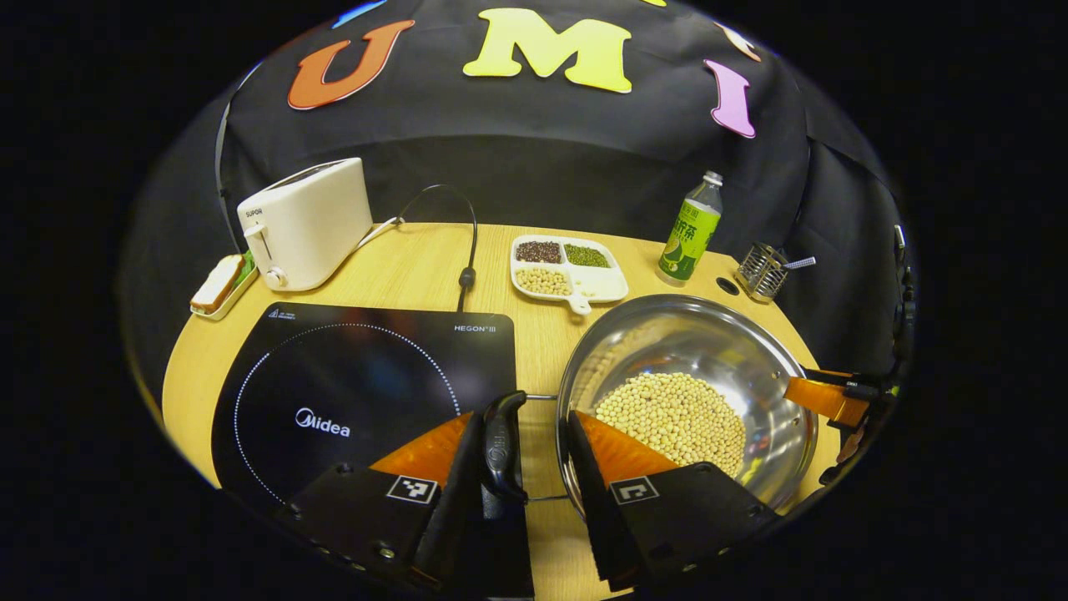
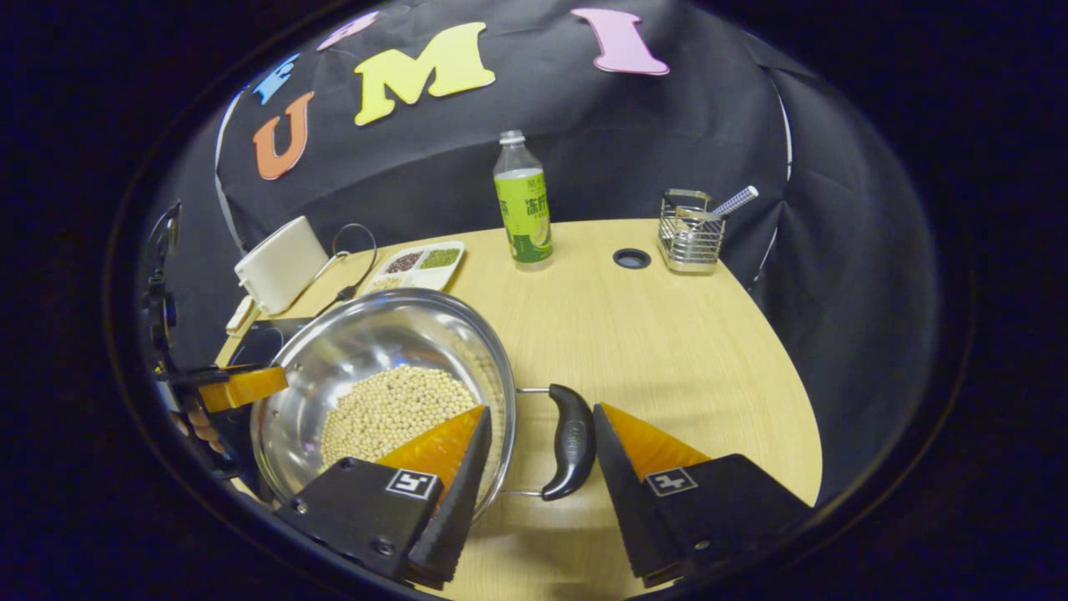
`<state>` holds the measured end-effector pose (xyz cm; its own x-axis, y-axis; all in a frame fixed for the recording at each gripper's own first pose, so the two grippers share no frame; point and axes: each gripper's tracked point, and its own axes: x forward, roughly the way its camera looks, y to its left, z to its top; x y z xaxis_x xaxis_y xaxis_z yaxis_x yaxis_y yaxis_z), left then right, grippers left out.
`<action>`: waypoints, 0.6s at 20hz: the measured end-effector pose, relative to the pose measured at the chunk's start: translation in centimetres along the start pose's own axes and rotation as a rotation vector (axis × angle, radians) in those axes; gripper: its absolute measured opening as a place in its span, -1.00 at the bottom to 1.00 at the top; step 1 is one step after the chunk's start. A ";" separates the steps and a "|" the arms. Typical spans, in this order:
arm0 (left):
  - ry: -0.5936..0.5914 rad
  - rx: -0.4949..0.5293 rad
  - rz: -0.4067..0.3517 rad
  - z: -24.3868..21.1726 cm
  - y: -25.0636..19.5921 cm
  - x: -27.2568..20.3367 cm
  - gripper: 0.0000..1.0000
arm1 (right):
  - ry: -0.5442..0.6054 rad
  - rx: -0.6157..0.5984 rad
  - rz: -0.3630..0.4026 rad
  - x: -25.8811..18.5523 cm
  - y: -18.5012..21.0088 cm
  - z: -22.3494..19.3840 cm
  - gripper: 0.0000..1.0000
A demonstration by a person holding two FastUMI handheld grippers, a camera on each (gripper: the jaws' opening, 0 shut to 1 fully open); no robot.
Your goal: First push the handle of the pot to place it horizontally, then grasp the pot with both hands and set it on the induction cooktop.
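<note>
Left gripper view: left gripper [image 1: 527, 455] straddles pot [image 1: 686, 392] handle [image 1: 503, 446] lower centre, unclenched. Right gripper [image 2: 538, 451] likewise at its handle [image 2: 572, 441]. Uneven closing could tip beans [image 1: 674, 415]; cooktop [image 1: 359, 388] lower left.

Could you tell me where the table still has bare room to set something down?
Free: the wide stretch right of the pot, bordered by bottle and utensil rack. Crowded: the left, with induction cooktop, toaster and bean tray.
</note>
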<state>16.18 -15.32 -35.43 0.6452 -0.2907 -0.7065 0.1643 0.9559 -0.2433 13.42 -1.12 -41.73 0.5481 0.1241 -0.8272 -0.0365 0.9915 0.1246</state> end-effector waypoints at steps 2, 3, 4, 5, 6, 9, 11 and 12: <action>0.005 0.004 0.000 0.0 0.0 0.1 0.21 | -0.011 0.016 0.007 -0.1 0.1 -0.1 0.31; 0.009 0.006 0.000 -0.1 -0.1 -0.1 0.21 | -0.014 0.023 0.009 -0.2 0.0 -0.2 0.27; 0.007 0.017 0.001 -0.2 -0.2 -0.1 0.36 | -0.016 0.031 0.008 -0.1 0.0 -0.2 0.24; -0.011 0.039 0.002 0.0 -0.2 -0.2 0.17 | -0.017 0.040 0.008 -0.2 0.0 -0.3 0.22; -0.020 0.053 0.003 0.1 -0.1 -0.1 0.16 | -0.020 0.040 0.009 -0.1 0.0 -0.2 0.22; -0.013 0.033 -0.001 -0.3 -0.2 -0.3 0.14 | -0.025 0.021 0.022 -0.1 0.0 -0.3 0.22; -0.013 0.036 0.002 -0.3 -0.1 -0.3 0.11 | -0.028 0.012 0.026 -0.1 0.0 -0.3 0.25; -0.013 0.037 0.007 -0.4 -0.1 -0.4 0.11 | -0.029 0.010 0.026 -0.1 0.0 -0.1 0.25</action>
<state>15.63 -15.36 -35.35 0.6563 -0.2839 -0.6990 0.1870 0.9588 -0.2139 13.28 -1.13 -41.72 0.5712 0.1484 -0.8073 -0.0426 0.9876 0.1514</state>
